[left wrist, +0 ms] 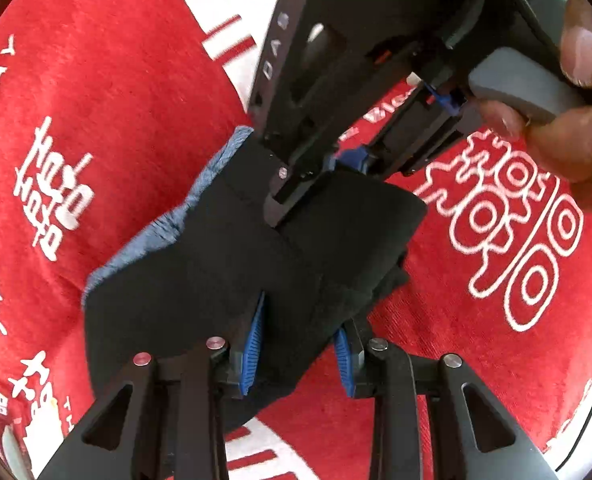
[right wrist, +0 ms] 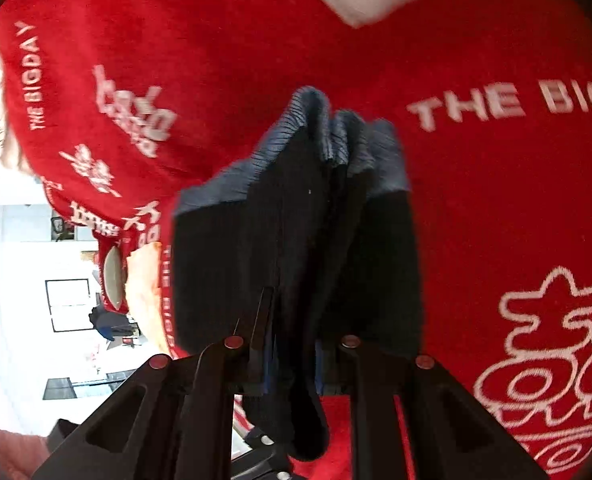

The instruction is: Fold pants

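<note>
While both tongs are clamped on it, the pants hang bunched between them above the red cloth that covers the tabletop. The garment is black with a blue-grey ribbed band along one edge; in the right wrist view this band sits at the far end of the gathered fabric, folded into several pleats.

Left tongs: the jaws stand narrow, with a thick fold of the black fabric pressed between the blue ribbed pads. The fabric runs forward from the pads and spreads over the left finger.

Right tongs: seen from the left wrist camera, they come in from the upper right and bite the far edge of the pants, just beside the ribbed band. A hand grips the grey trigger of this tool. In the right wrist view the right tongs are likewise narrow, closed on a bundle of the black fabric, a loop of which sags below the jaws. The pads here are mostly hidden by the cloth.

The red cloth carries white printed characters and the words "THE BIG DAY". A white patch with red stripes lies beyond the pants. At the left edge of the right wrist view, a bright room shows past the edge of the tabletop. Both views are slightly blurred.
</note>
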Motion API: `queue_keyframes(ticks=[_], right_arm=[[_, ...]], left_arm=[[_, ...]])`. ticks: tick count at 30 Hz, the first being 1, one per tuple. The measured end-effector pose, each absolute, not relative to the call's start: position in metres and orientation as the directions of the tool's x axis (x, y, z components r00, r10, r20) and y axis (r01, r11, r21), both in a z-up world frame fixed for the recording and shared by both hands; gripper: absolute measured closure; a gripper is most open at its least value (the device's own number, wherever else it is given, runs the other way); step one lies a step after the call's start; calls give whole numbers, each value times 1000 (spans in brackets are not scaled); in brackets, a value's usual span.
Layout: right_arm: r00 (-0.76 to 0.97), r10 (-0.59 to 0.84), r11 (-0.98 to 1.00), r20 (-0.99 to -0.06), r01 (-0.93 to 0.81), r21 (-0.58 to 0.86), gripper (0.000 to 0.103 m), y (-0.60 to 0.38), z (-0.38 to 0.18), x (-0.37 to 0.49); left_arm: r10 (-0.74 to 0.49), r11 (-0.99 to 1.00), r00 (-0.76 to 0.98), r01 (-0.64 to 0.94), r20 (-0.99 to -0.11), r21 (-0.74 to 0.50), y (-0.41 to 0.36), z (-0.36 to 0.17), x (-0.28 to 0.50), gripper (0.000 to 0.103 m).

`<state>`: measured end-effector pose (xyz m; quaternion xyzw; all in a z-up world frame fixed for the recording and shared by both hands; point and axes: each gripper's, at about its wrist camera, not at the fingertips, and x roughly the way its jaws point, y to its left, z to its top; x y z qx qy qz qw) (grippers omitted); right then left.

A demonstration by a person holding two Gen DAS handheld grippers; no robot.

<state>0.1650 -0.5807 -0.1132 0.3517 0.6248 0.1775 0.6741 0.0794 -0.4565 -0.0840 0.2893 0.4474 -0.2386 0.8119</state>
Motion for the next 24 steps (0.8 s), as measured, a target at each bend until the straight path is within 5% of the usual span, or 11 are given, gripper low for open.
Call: queue_keyframes(ticks=[4,7,10,13,16,18,24], right_arm=[[160,684,678,-711,220,701,82,-589,-134,158],[172,674,681,-718,230,695,80,-593,-132,152],[152,634,725,-758,224,651,76,-594,-123,149],[135,474,849,-870,192,492,61,-587,-104,149],[166,348,915,-922,151,373,63,-580,-81,152],[203,341,918,-918,138,371,75,-576,-70,158],[249,351,922,-903,77,380,76,-543,-64,191]], left_arm=[[-110,695,484,662,-868,281,-459,-90,74,66],[-117,699,462,667,-879,258,-450,-83,72,37],[-133,725,437,655,-890,214,-429,-67,73,37],[-135,776,457,600,-879,193,-397,-46,83,37],[-87,844,515,493,-853,212,-357,-32,114,37],[-13,894,533,385,-846,228,-326,-33,150,37],[79,985,414,108,-907,135,-258,-66,248,37]])
